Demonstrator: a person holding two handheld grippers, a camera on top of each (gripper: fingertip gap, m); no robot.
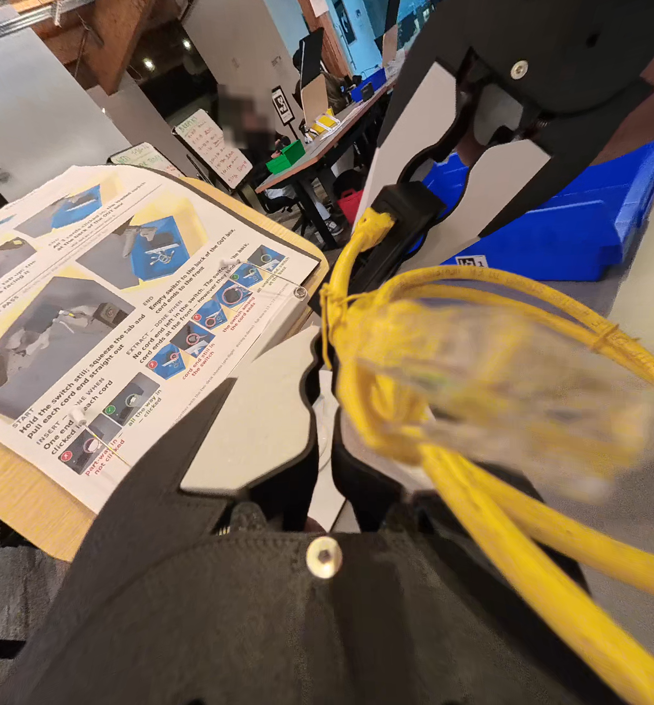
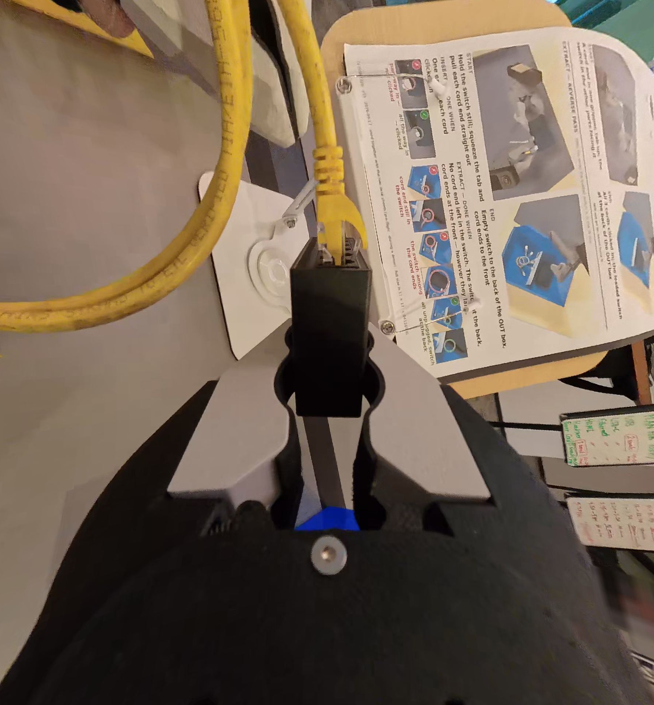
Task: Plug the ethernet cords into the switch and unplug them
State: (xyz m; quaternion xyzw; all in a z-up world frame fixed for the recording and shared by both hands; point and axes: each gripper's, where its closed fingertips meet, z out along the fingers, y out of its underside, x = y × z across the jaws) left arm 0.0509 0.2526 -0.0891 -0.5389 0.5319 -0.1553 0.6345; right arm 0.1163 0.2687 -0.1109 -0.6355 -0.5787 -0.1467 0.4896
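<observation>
The right gripper (image 2: 327, 366) has its jaws clamped on the black switch (image 2: 329, 324), ports facing outward, likely to steady it; one yellow cord (image 2: 327, 168) is already seated there; the left gripper (image 1: 319, 385) has its jaws closed on the cord's looped bundle, its clear plug (image 1: 508, 385) blurred close to the lens; the instruction sheet (image 2: 508, 190) lies off the counter's edge; the blue bin (image 1: 584, 229) crowds behind.

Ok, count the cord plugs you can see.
2. The seated plug is in the switch, which the right hand-held gripper grips. The loose plug is blurred, close to the left camera. Others may be hidden.
</observation>
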